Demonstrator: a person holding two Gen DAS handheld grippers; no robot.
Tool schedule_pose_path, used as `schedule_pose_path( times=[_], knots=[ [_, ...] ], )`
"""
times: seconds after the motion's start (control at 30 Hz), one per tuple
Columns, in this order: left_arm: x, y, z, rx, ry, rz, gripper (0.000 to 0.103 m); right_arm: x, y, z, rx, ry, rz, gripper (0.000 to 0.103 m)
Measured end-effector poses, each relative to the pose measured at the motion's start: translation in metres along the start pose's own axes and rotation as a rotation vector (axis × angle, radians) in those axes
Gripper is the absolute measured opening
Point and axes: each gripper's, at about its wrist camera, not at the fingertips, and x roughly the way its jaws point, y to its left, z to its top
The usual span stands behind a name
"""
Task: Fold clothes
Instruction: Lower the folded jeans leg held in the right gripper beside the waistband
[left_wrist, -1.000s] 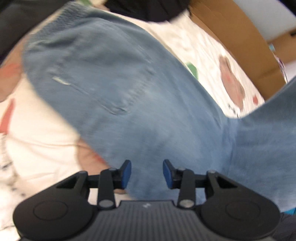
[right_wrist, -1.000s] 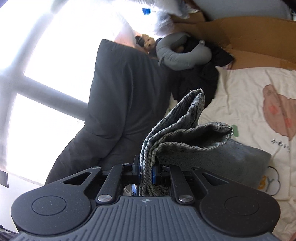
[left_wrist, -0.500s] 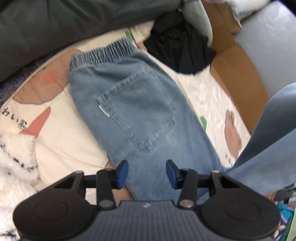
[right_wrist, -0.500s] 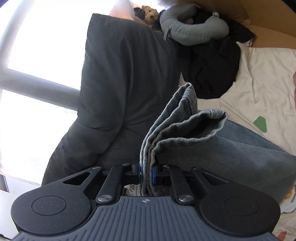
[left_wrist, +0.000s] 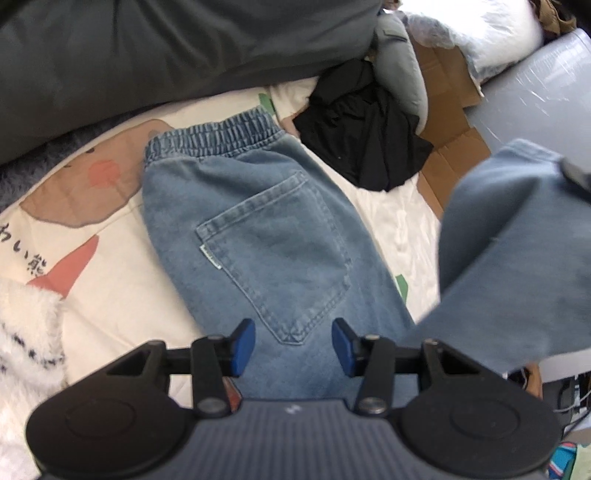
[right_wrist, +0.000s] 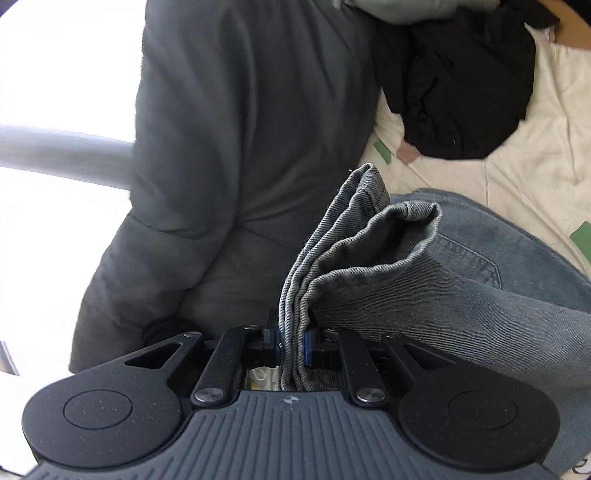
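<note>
**Leg ends lifted over jeans lying on the bed**

The blue jeans lie back-pocket up on the printed bed cover, filling the middle of the left wrist view, with the elastic waistband toward the upper middle. The right gripper pinches a bunched stack of denim layers, seemingly the leg hems, held up off the bed; the same raised cloth shows at the right edge of the left view. The left gripper hovers low over the thigh area, just below the pocket, its fingers spread and gripping nothing.

Judging from this, a lengthwise fold is under way. It would go well if the right gripper carried the hems flat toward the waistband and kept its pinch until the edges line up, while the left gripper pressed or pinned the cloth near the fold line so the lower layer does not drag.

The fold line itself is hidden behind the left gripper's body. How many layers sit in the pinch cannot be counted. The black garment near the waistband is crumpled, its kind unclear.
</note>
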Motion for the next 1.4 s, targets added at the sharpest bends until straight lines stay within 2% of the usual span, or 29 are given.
schedule_pose_path(
  times=[0.2, 0.4, 0.5, 0.57, 0.73, 0.8, 1.03, 1.4],
  knots=[
    [0.003, 0.010, -0.007, -0.026, -0.024, 0.033, 0.048, 0.047, -0.024, 0.006, 0.035, 0.019, -0.022, 0.012],
    [0.008, 0.017, -0.008, -0.049, -0.056, 0.071, 0.048, 0.081, -0.045, 0.024, 0.085, 0.000, -0.036, 0.017],
    [0.011, 0.019, -0.005, -0.066, -0.074, 0.084, 0.050, 0.099, -0.055, 0.034, 0.110, -0.009, -0.045, 0.024],
    [0.013, 0.022, -0.003, -0.078, -0.085, 0.090, 0.050, 0.113, -0.059, 0.042, 0.120, -0.008, -0.056, 0.033],
    [0.015, 0.032, 0.003, -0.114, -0.099, 0.115, 0.050, 0.146, -0.056, 0.064, 0.122, 0.049, -0.085, 0.055],
    [0.014, 0.036, 0.005, -0.123, -0.105, 0.123, 0.050, 0.152, -0.047, 0.069, 0.103, 0.071, -0.108, 0.059],
    [0.013, 0.040, 0.012, -0.151, -0.133, 0.117, 0.050, 0.154, -0.021, 0.085, 0.027, 0.135, -0.171, 0.063],
    [0.020, 0.015, 0.016, -0.064, -0.141, 0.081, 0.051, 0.132, -0.009, 0.113, -0.028, 0.200, -0.201, 0.063]
  ],
)
